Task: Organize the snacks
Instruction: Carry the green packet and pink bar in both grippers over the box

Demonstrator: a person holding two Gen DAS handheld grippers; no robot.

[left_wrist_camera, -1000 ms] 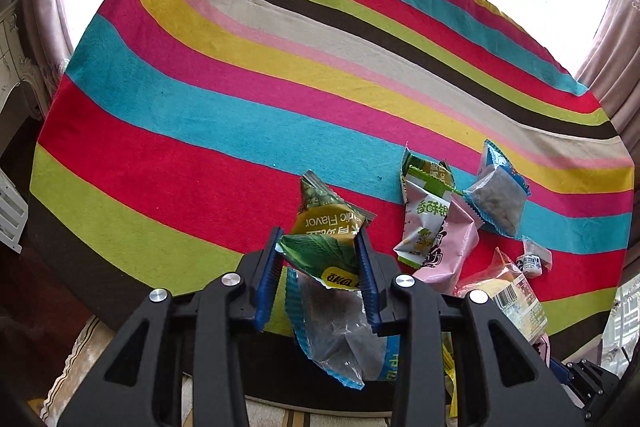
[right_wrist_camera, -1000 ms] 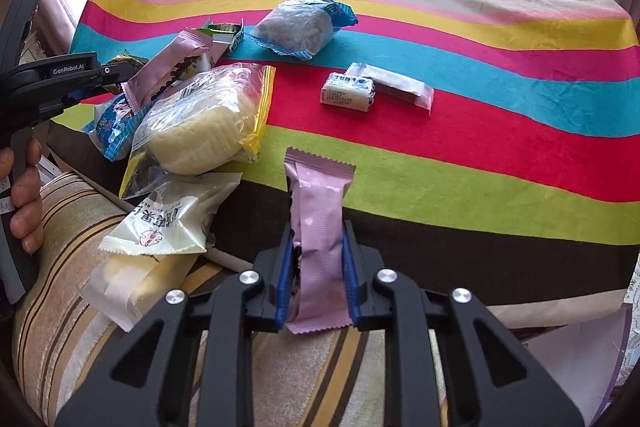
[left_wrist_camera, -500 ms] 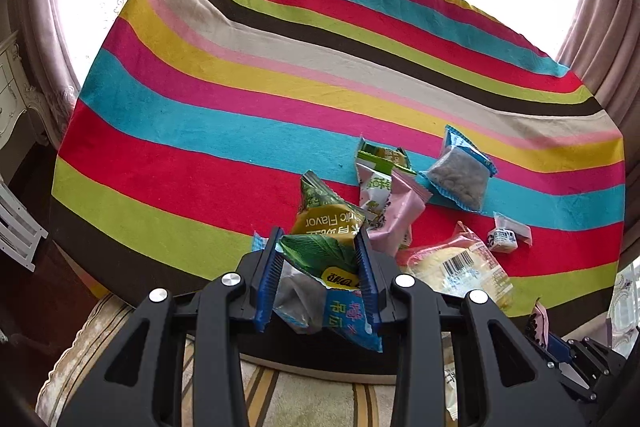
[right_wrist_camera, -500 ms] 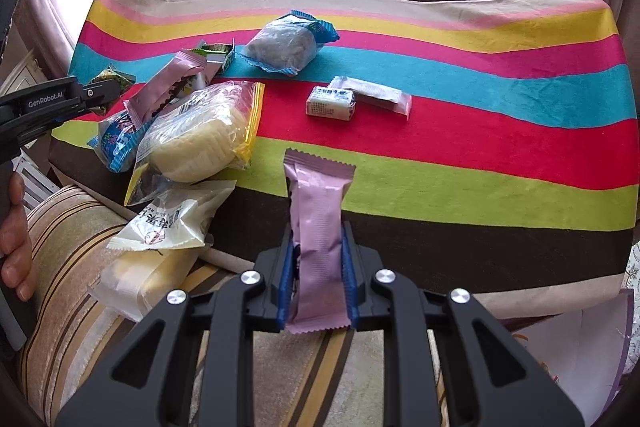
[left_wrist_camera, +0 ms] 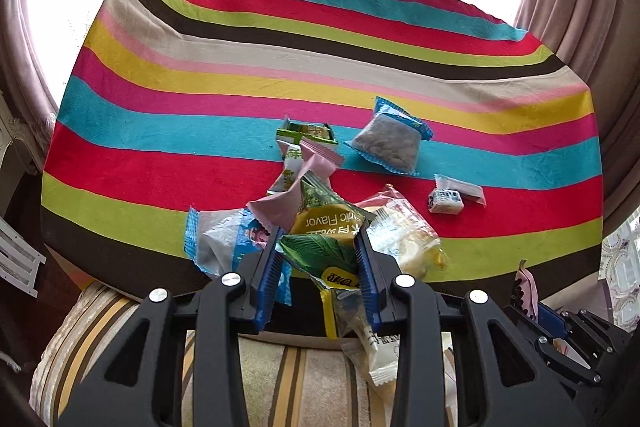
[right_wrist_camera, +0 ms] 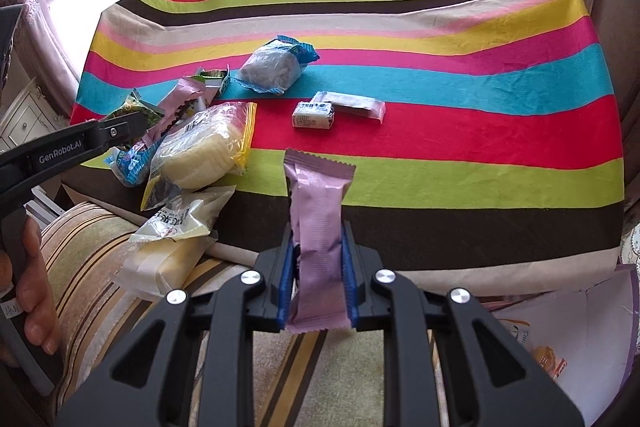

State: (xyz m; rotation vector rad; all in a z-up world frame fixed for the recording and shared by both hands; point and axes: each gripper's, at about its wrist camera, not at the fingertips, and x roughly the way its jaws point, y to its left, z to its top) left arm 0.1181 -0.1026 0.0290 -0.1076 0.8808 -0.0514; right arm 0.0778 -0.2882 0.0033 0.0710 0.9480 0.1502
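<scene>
Green snack packet [left_wrist_camera: 325,243] clamped in left gripper [left_wrist_camera: 320,263] jaws, pink wrapper bar [right_wrist_camera: 319,227] pinched upright in right gripper [right_wrist_camera: 319,275] jaws

From my right claw [right_wrist_camera: 317,273] I see a pale purple snack bar [right_wrist_camera: 318,239] pinched upright between the blue pads, its crimped top edge over the green stripe of the table [right_wrist_camera: 460,183]. At the left, my left claw [right_wrist_camera: 124,129] (marked GenRobot.AI) reaches into a heap of packets beside a clear bag with yellow edges [right_wrist_camera: 204,151], while a white packet [right_wrist_camera: 182,219] hangs off the table edge. Farther back lie a blue-trimmed pouch [right_wrist_camera: 272,69] and a small white candy [right_wrist_camera: 313,115], well apart from the bar.
</scene>
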